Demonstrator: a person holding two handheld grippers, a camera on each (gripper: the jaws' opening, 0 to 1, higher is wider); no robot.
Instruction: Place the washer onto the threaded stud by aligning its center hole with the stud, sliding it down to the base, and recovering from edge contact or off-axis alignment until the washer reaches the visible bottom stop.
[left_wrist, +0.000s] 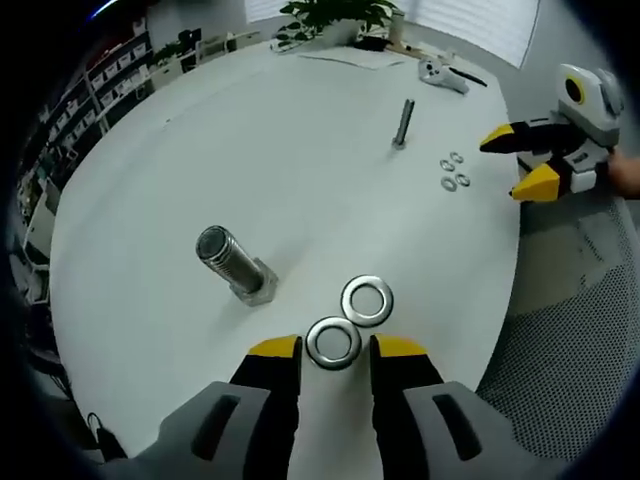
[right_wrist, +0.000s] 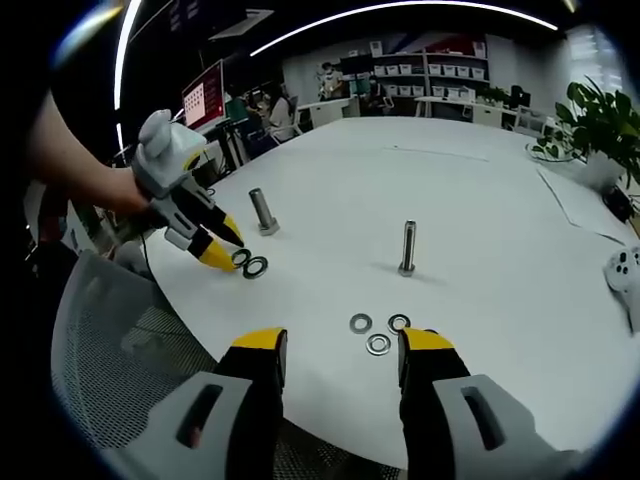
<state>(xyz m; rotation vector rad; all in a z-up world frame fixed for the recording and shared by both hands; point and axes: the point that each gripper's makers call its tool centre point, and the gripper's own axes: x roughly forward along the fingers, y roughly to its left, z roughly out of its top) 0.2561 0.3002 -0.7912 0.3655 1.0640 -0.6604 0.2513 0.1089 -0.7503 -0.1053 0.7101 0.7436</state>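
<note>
Washers lie flat on the white bench (left_wrist: 150, 200): one large washer (left_wrist: 333, 342) is framed between the parted, empty jaws of the left gripper (left_wrist: 335, 350), a second washer (left_wrist: 367, 300) touching it. Beside them stands the thick stud (left_wrist: 236, 264). The right gripper (right_wrist: 343, 348) is held wide over three small washers (right_wrist: 378, 335), near a thin stud (right_wrist: 408, 248).

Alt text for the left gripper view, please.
The left gripper, jaws open, straddles a large washer lying flat on a white table, with a second washer beside it. A big bolt stands nearby; the right gripper hovers near three small washers.
</note>
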